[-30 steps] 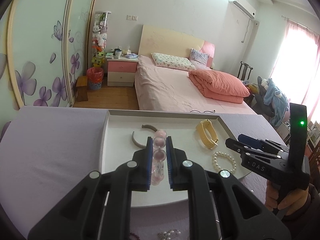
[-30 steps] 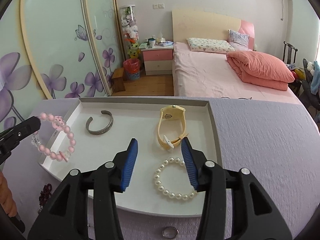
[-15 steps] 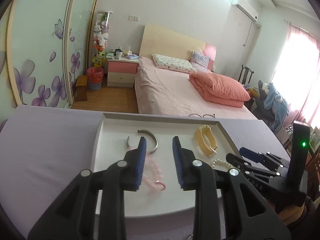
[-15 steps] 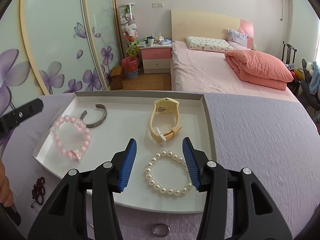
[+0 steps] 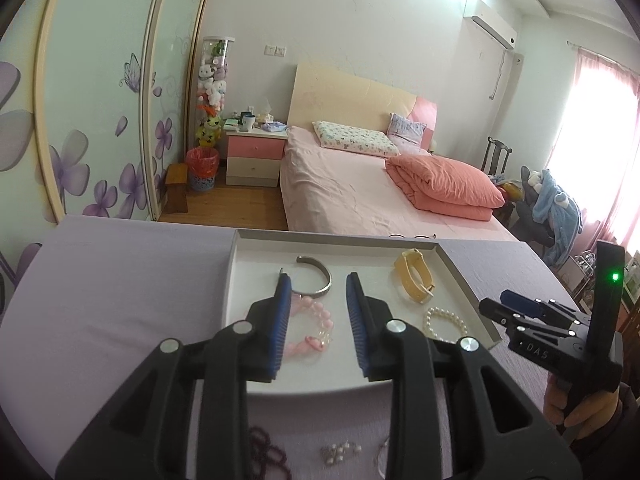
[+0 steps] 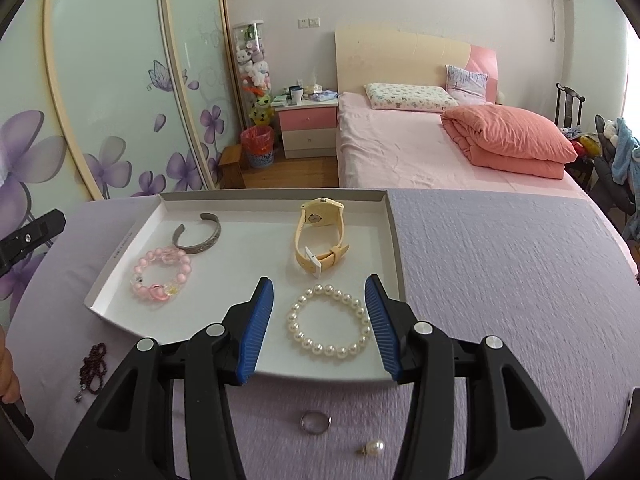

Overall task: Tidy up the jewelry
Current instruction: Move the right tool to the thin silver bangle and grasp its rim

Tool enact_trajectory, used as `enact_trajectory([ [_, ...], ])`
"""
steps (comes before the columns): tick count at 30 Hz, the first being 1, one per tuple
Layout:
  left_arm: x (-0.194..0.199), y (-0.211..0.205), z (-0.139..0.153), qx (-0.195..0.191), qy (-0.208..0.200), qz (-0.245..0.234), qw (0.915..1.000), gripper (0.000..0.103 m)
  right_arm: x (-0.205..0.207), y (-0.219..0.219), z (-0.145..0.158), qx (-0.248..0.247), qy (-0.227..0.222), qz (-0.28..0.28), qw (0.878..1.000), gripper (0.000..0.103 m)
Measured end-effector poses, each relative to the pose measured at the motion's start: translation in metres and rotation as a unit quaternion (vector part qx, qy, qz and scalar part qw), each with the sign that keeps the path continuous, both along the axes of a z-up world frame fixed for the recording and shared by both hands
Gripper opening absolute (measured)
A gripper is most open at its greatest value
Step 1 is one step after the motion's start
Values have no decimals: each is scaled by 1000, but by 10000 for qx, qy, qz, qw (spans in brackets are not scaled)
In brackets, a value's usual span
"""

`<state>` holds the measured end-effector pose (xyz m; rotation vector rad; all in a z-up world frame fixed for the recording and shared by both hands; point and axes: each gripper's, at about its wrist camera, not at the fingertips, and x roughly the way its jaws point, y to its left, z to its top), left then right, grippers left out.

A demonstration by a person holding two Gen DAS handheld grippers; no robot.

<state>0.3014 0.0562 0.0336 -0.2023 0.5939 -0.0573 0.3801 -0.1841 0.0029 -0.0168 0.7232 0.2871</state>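
Four pieces are laid in the white tray (image 6: 394, 240): pink bead bracelet (image 6: 161, 275) at left, touching the silver cuff (image 6: 197, 233) behind it; yellow watch (image 6: 320, 236) at back right; pearl bracelet (image 6: 329, 326) at front right. Left gripper (image 5: 316, 312) is held with jaws apart above the pink bracelet, nothing clamped. Right gripper (image 6: 320, 320) is spread wide over the pearls. A ring (image 6: 315, 422), pearl earring (image 6: 373, 448) and dark bead string (image 6: 93, 368) are left on the purple cloth (image 6: 500, 280).

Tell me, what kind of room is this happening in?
A home bedroom, most likely. A bed with pink sheets and a folded quilt fills the background, with a pink nightstand beside it and a flower-patterned wardrobe on the left.
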Motion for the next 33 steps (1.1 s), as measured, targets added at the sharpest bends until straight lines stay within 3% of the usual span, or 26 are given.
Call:
enact_trajectory([
  [5,-31,2,4,74,-62,25,10000,35,-24,0,5,44,-94,52,9999,50],
  [8,-51,3,4,82,-102,60,9999,47,-42,-1,4,114,-88,108,9998,50],
  [12,-81,7,0,0,-112,92,9999,66,-71,7,-9,63,35,340,9994,61],
  [19,-123,8,-11,-56,-82,54,9999,85,-112,31,-42,-222,396,898,9949,76],
  [27,-152,9,-18,-135,-43,29,9999,88,-125,56,-71,-571,856,1019,9895,85],
  [33,-164,18,-20,-157,-29,130,9998,88,-119,68,-75,-658,875,898,9899,86],
])
